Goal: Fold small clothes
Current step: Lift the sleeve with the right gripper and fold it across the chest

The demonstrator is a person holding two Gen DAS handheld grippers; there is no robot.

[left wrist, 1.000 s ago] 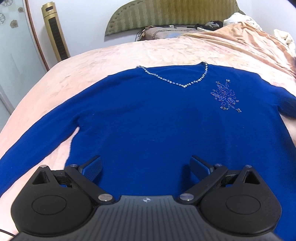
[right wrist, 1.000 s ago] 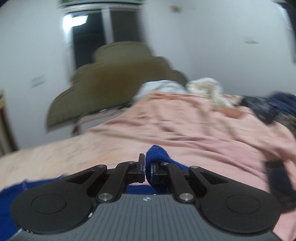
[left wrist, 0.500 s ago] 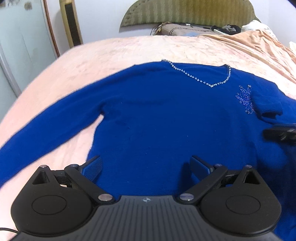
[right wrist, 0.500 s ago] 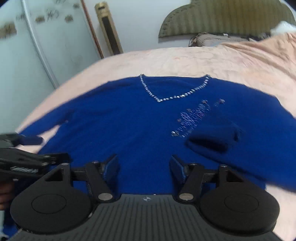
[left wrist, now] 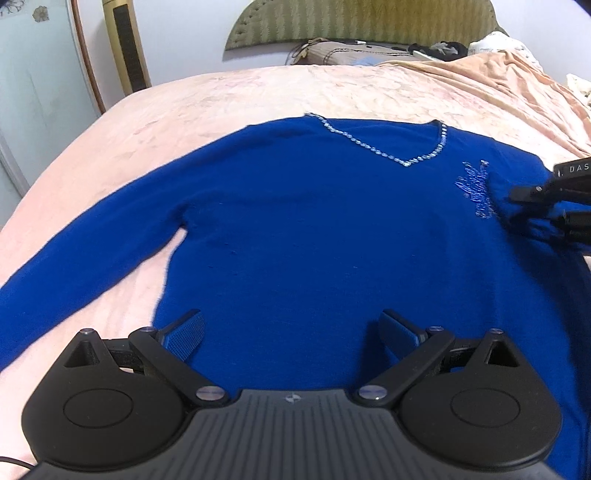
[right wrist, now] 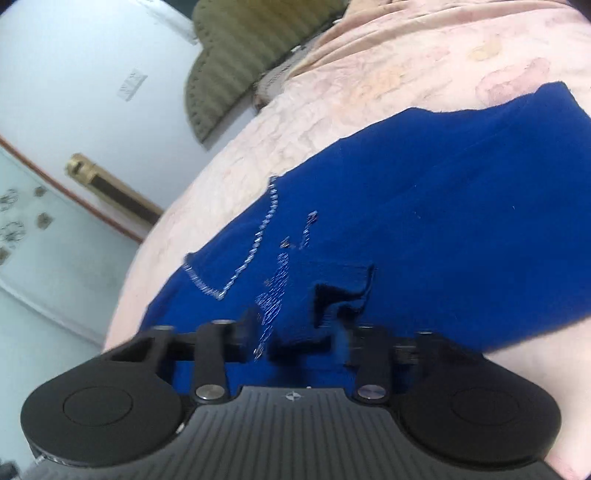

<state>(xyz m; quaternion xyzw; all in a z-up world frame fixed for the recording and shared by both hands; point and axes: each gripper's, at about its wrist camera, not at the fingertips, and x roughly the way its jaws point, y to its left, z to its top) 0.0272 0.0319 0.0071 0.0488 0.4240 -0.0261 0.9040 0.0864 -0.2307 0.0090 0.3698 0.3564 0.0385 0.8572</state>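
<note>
A royal-blue sweater (left wrist: 314, 229) with a beaded V-neck and a beaded motif lies flat, front up, on the pink bed. Its left sleeve (left wrist: 74, 254) stretches out to the left. Its right sleeve is folded in over the chest, the cuff (right wrist: 340, 284) lying by the motif. My left gripper (left wrist: 291, 332) is open and empty, hovering over the sweater's lower hem. My right gripper (right wrist: 295, 339) is open with its fingertips down at the folded cuff; it also shows at the right edge of the left wrist view (left wrist: 554, 206).
The pink bedspread (left wrist: 221, 99) covers the bed. A bunched peach blanket (left wrist: 517, 81) lies at the back right. A green headboard (left wrist: 362, 22), a pillow and a gold tower fan (left wrist: 125, 44) stand behind. A glass door is at the left.
The right gripper carried the right sleeve over the chest, opened and let it go, then tilted and dropped close to the cuff. The left gripper shifted slightly and stayed open.
</note>
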